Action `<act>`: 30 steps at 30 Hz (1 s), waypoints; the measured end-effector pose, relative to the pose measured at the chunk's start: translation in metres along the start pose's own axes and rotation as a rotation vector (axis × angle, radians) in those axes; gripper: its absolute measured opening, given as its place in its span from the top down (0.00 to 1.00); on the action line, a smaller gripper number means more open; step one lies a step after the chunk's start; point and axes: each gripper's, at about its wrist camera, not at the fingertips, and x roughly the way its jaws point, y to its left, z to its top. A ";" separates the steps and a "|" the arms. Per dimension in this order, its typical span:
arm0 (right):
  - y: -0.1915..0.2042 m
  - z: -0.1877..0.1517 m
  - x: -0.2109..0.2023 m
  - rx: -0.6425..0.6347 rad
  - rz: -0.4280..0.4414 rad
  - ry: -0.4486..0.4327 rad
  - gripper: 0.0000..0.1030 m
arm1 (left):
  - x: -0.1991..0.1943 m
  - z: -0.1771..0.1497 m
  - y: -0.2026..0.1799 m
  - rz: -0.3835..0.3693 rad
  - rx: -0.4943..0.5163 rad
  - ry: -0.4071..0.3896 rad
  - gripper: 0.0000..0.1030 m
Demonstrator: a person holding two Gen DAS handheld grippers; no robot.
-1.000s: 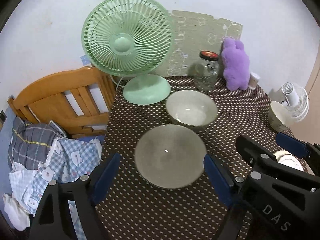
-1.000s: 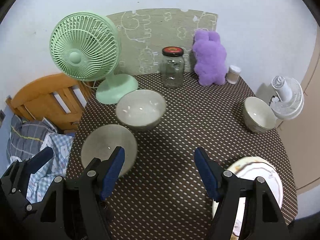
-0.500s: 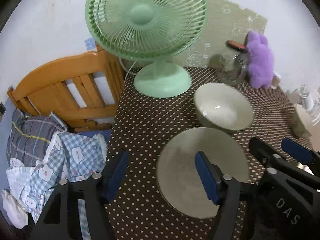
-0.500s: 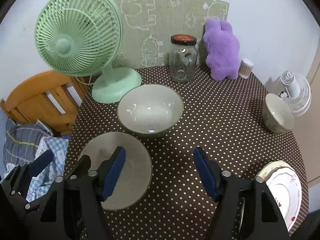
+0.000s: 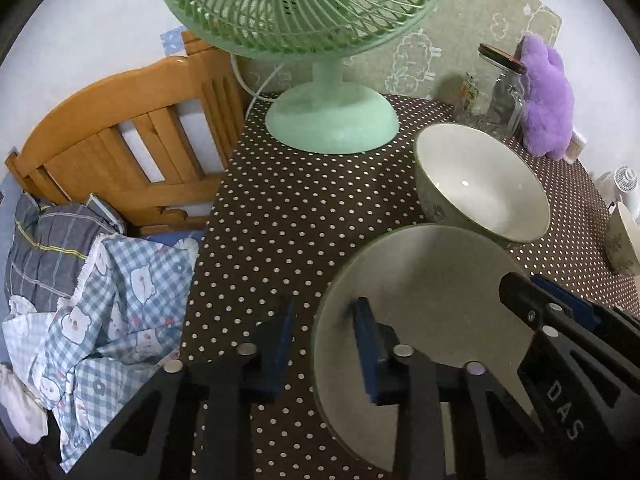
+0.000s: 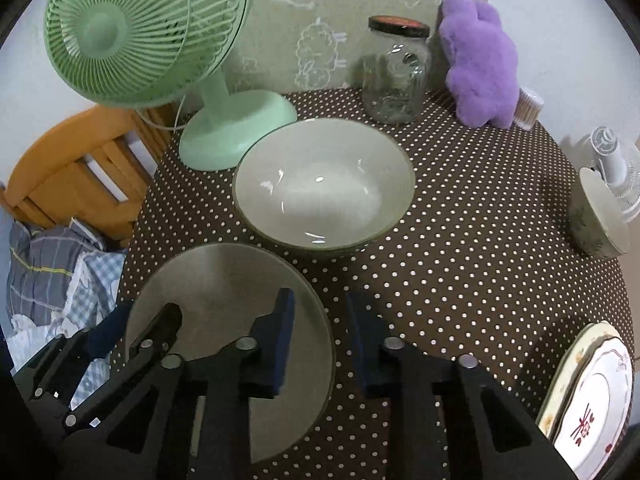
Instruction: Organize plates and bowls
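Note:
A flat grey-green plate (image 5: pixel 432 288) lies on the dotted table, also in the right wrist view (image 6: pixel 224 304). My left gripper (image 5: pixel 324 328) straddles its left rim, one finger on each side, jaws partly closed with a gap. My right gripper (image 6: pixel 320 328) straddles its right rim the same way. A large green bowl (image 6: pixel 324 188) stands just behind the plate, also in the left wrist view (image 5: pixel 480 184). A small bowl (image 6: pixel 596 216) sits at the right edge. A stack of patterned plates (image 6: pixel 592 404) lies at the near right.
A green desk fan (image 6: pixel 144 40) stands at the back left, with a glass jar (image 6: pixel 396 72), a purple plush toy (image 6: pixel 480 64) and a small white fan (image 6: pixel 612 164) along the back and right. A wooden bed frame (image 5: pixel 120 148) and bedding (image 5: pixel 80 280) lie left of the table.
Both grippers moved forward and down onto the plate's opposite rims, and both jaws have narrowed around the rim.

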 end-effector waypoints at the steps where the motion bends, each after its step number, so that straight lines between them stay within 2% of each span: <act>1: 0.001 0.000 0.000 -0.007 -0.007 -0.002 0.81 | 0.000 0.000 -0.002 -0.006 0.009 -0.002 0.78; 15: 0.003 -0.008 -0.010 -0.011 -0.036 0.020 0.81 | -0.011 -0.007 -0.006 -0.028 0.041 0.022 0.79; 30: -0.027 -0.053 -0.070 0.025 -0.080 0.036 0.81 | -0.064 -0.053 -0.038 -0.079 0.071 0.026 0.79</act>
